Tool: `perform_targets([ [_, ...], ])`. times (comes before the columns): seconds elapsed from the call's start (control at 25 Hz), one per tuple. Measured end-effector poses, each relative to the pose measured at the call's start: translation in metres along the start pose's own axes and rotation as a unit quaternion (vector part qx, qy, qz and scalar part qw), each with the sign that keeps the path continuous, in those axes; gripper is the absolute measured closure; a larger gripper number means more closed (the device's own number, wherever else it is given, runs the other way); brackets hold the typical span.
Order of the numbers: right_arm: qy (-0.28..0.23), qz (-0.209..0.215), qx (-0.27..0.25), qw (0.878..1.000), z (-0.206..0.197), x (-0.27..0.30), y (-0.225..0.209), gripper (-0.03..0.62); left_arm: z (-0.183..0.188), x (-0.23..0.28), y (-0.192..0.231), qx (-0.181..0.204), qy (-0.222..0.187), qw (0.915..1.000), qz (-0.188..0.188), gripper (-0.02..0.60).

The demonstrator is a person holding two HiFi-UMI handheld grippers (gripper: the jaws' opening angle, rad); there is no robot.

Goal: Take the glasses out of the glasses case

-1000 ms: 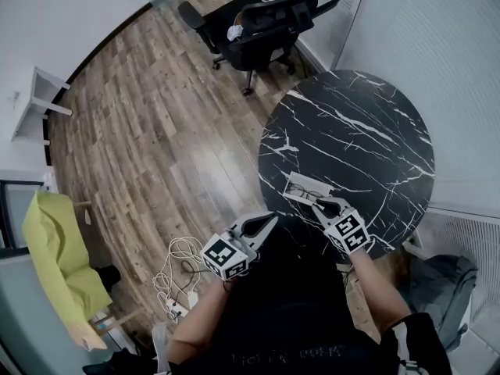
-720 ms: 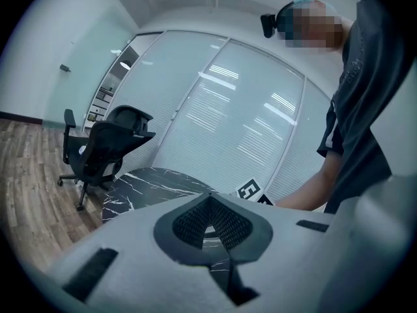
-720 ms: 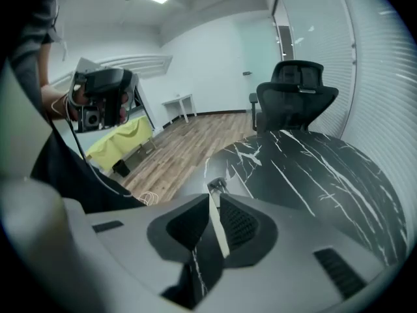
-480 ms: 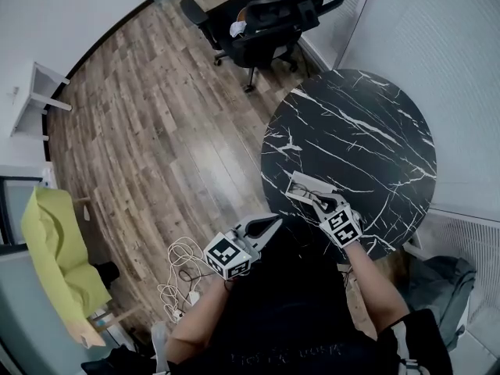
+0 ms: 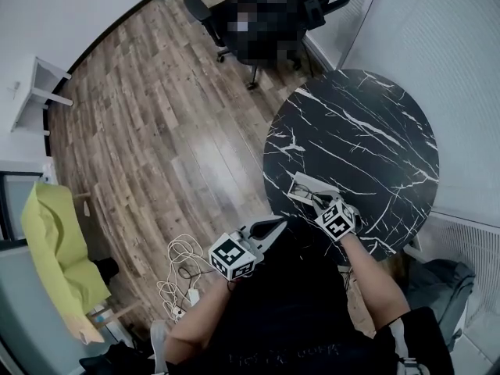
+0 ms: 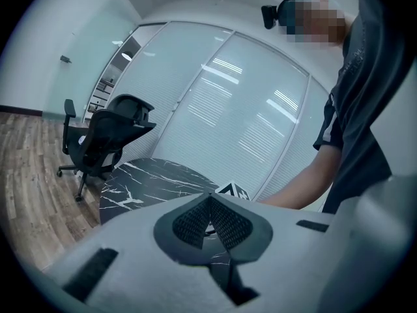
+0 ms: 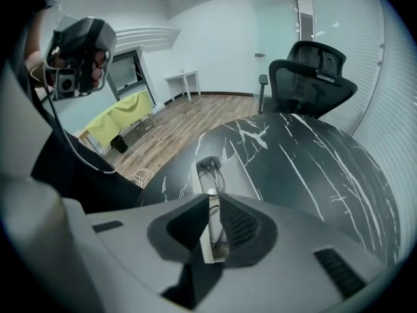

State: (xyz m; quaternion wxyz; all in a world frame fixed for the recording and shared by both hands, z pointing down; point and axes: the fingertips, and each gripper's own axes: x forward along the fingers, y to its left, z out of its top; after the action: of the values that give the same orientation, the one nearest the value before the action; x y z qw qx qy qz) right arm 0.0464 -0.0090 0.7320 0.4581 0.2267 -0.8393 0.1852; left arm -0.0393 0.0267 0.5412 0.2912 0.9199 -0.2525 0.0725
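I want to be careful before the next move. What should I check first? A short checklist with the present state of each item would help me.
1. Glasses case is open: ok.
2. Glasses lie inside the case: ok.
3. Right gripper is at the case: ok, jaws closed on its near wall.
4. Right gripper grips the glasses themselves: cannot tell.
5. Left gripper steadies the case: not ok; it is shut, empty and off the table.
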Motion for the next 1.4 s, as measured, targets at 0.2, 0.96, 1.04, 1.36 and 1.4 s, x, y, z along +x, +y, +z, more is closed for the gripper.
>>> perform_targets([
  [0.2, 0.02, -0.004, -0.021, 1.0, -0.005, 0.009, -0.002, 0.56, -0.001, 0.0, 0.002, -0.006, -0.001, 1.0, 0.001, 0.563],
  [0.96, 0.088, -0.007, -0.104, 0.991, -0.013, 0.039, -0.005, 0.56, -0.002, -0.003, 0.012, -0.015, 0.0, 0.9998, 0.012, 0.563],
  [1.04, 0.093, -0.004, -0.118, 0.989, -0.014, 0.04, -0.005, 0.562, -0.002, -0.002, 0.011, -0.014, 0.001, 0.9999, 0.01, 0.563],
  [1.36, 0.088, -0.016, -0.137, 0.987, -0.007, 0.03, -0.006, 0.562, 0.0, -0.001, 0.006, -0.005, 0.001, 1.0, 0.004, 0.563],
  [1.4, 0.084, -0.019, -0.133, 0.987, -0.006, 0.027, -0.007, 0.562, 0.001, -0.001, 0.006, -0.003, -0.001, 1.0, 0.003, 0.563],
])
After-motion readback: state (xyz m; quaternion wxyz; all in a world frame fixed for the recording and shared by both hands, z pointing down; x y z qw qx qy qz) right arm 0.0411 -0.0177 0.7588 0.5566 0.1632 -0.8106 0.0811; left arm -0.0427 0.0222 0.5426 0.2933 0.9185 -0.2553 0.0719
